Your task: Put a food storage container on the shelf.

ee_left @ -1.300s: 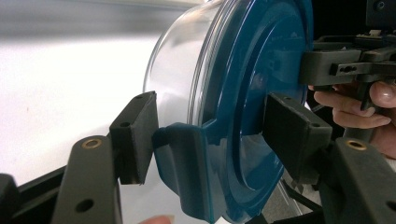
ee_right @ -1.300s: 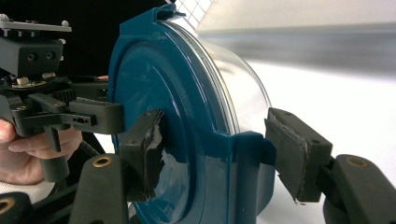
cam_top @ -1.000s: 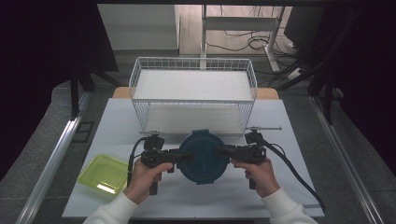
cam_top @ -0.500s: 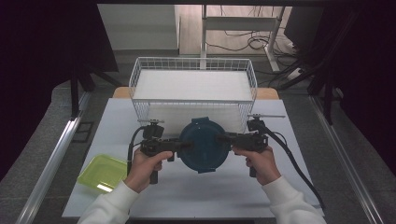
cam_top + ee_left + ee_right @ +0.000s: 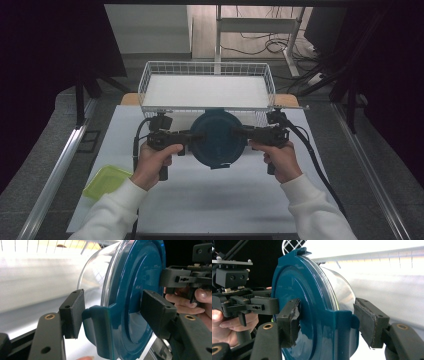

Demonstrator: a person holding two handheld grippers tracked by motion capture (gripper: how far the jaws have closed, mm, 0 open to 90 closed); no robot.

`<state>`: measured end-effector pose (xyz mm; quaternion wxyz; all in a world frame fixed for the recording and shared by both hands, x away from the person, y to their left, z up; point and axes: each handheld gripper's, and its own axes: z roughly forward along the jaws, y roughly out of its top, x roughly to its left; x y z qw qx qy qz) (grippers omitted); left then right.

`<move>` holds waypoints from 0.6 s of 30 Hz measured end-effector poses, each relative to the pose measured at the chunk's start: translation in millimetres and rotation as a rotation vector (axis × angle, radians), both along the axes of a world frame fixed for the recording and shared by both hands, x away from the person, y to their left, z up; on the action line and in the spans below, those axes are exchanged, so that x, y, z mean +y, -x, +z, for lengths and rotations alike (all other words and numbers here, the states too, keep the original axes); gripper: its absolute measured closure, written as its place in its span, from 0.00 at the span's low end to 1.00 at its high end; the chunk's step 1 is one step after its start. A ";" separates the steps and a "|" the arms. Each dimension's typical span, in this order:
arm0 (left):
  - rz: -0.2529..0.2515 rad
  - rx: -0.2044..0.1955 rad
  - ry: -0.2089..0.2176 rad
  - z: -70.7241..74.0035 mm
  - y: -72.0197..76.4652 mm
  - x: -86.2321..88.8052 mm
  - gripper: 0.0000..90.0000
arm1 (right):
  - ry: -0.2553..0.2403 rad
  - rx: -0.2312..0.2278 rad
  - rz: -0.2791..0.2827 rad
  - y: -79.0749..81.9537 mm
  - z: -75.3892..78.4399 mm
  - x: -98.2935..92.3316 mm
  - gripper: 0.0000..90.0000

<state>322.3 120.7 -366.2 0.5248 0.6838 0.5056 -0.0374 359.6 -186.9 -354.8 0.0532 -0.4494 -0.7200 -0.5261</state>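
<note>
White and matte, the table [image 5: 210, 200] carries a white wire basket [image 5: 150, 85] at its far edge, its mesh walls thin and open, its floor pale and flat. Dark curtains close in on both sides, and cables lie on the floor beyond.

Between the two hands hangs a round container [image 5: 218, 139]: a glossy teal plastic lid [image 5: 130, 302] with a raised rim and moulded clip tabs, snapped onto a clear, smooth bowl [image 5: 97, 270] whose curved wall catches the light. It is held on edge, lid facing the person, just in front of the basket's near wall and above the table.

At the container's left edge sits the left gripper [image 5: 112, 312], its jaws about two-thirds apart, straddling a lid tab. The far pad lies against the lid's face; the near pad sits at the tab's edge, and whether it presses is hard to tell. At the opposite edge is the right gripper [image 5: 325, 320], jaws likewise partly spread around another tab; its worn, scuffed pad meets the lid face, and the other pad stands close by the tab on the bowl side. The container is carried by the two together.

Near the table's left front corner lies a yellow-green translucent lid [image 5: 106, 181], square with rounded corners, well apart from the container. The basket's near wall stands directly behind the container.
</note>
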 end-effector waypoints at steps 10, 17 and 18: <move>0.009 -0.038 -0.005 25.4 -16.8 0.1 0.41 | -0.022 -0.029 -0.008 -17.5 23.2 -0.6 0.43; 0.015 -0.063 -0.002 46.5 -33.5 2.7 0.41 | -0.041 -0.046 -0.008 -34.3 43.6 0.2 0.44; 0.015 -0.063 -0.002 46.5 -33.5 2.7 0.41 | -0.041 -0.046 -0.008 -34.3 43.6 0.2 0.44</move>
